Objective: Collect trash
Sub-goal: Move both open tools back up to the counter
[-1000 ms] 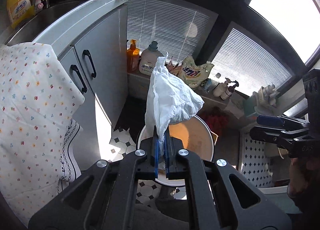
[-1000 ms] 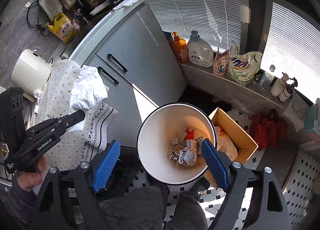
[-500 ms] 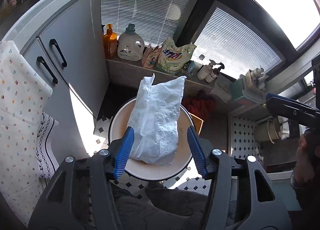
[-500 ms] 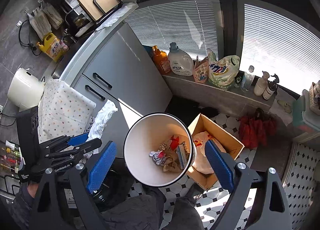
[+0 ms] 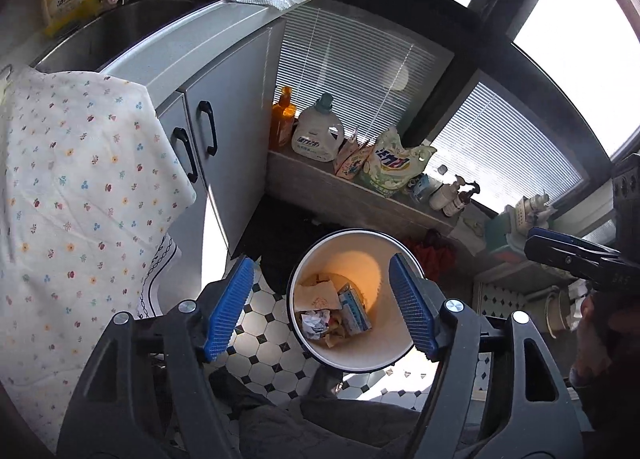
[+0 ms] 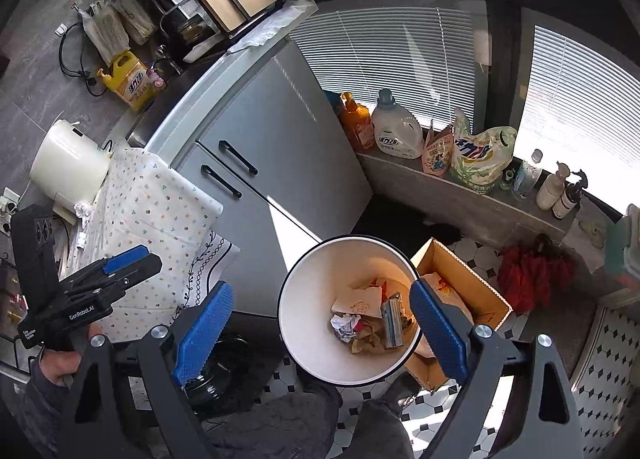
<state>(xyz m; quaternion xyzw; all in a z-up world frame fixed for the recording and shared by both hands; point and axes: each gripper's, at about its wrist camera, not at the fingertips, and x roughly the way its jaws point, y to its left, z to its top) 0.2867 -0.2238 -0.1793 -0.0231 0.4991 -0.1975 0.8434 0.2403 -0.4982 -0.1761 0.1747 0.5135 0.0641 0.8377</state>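
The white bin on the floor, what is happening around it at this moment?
A person holds a two-finger gripper in each hand above the white bin on the tiled floor. The left gripper is open and holds nothing, and the right gripper is open and empty too. In the bin lie crumpled paper and other wrappers. A cardboard box stands beside the bin. The floral cloth hangs over the counter edge at the left.

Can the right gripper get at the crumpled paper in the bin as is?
Probably yes. The right gripper is open and empty above the uncovered trash bin; the crumpled paper lies on top of the trash, though deep down inside.
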